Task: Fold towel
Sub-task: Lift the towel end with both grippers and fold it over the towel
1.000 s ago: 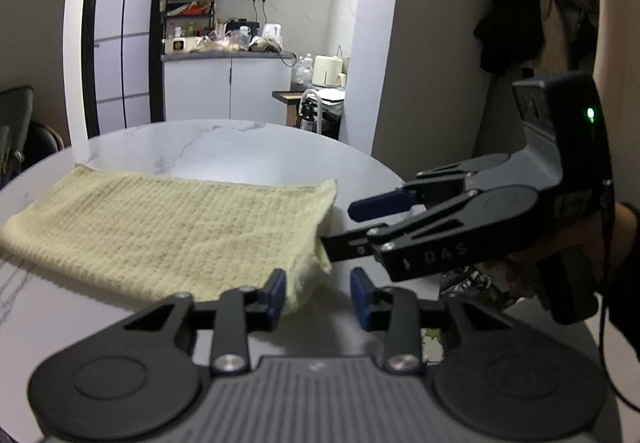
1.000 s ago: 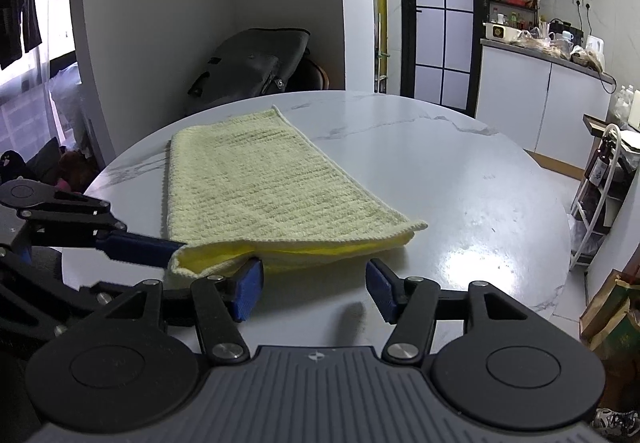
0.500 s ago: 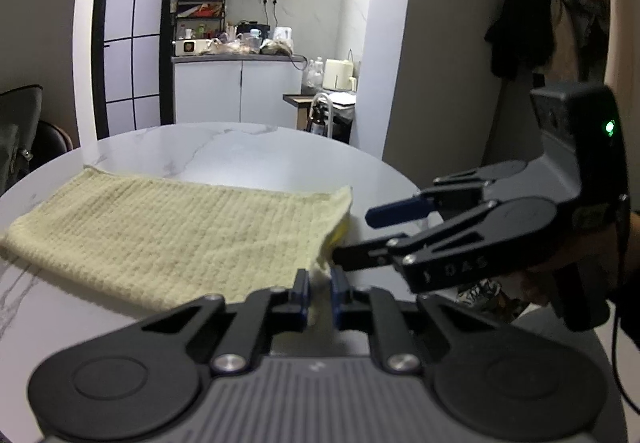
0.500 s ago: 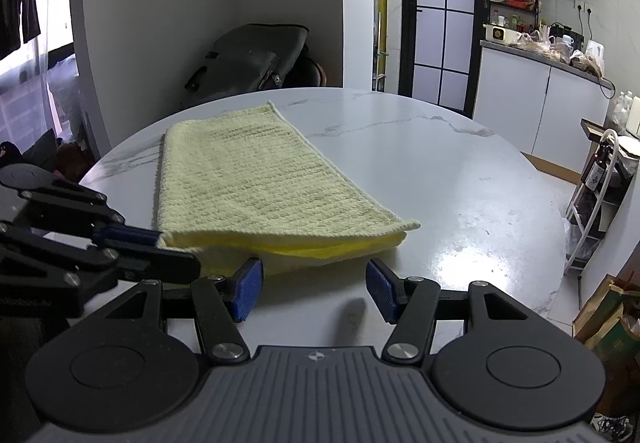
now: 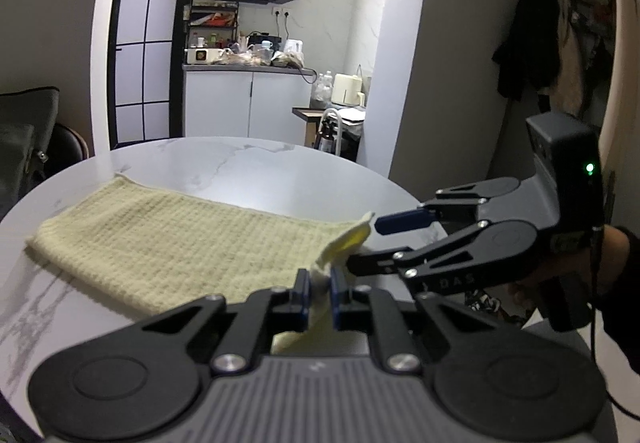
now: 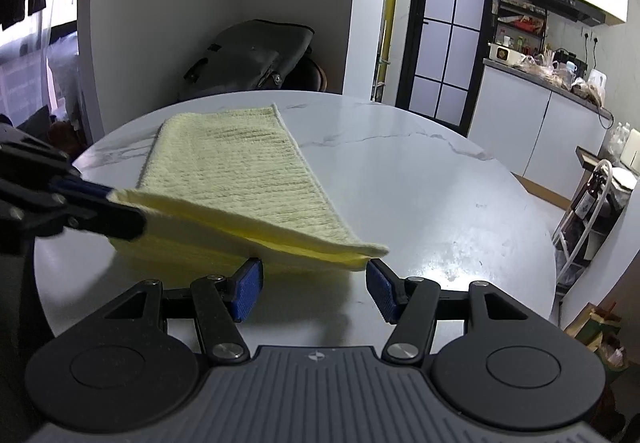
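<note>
A pale yellow folded towel (image 5: 180,243) lies on the round white marble table (image 5: 280,171). My left gripper (image 5: 319,283) is shut on the towel's near corner and holds that corner up off the table. In the right wrist view the towel (image 6: 240,171) rises toward the left gripper (image 6: 120,205) at the left edge. My right gripper (image 6: 314,279) is open, its blue pads on either side of the towel's raised front edge, by the other near corner, and not pressing it. The left wrist view shows the right gripper (image 5: 370,245) close beside that corner.
A grey bag (image 6: 248,59) rests on a chair behind the table's far edge. Kitchen cabinets (image 6: 532,131) and a small rack (image 6: 592,203) stand to the right. A person's hand (image 5: 568,283) holds the right gripper. Bare tabletop (image 6: 420,183) extends right of the towel.
The left gripper's jaws closed on the towel's near corner and lifted it, so the front edge rose off the table. The right gripper stayed open and hardly moved.
</note>
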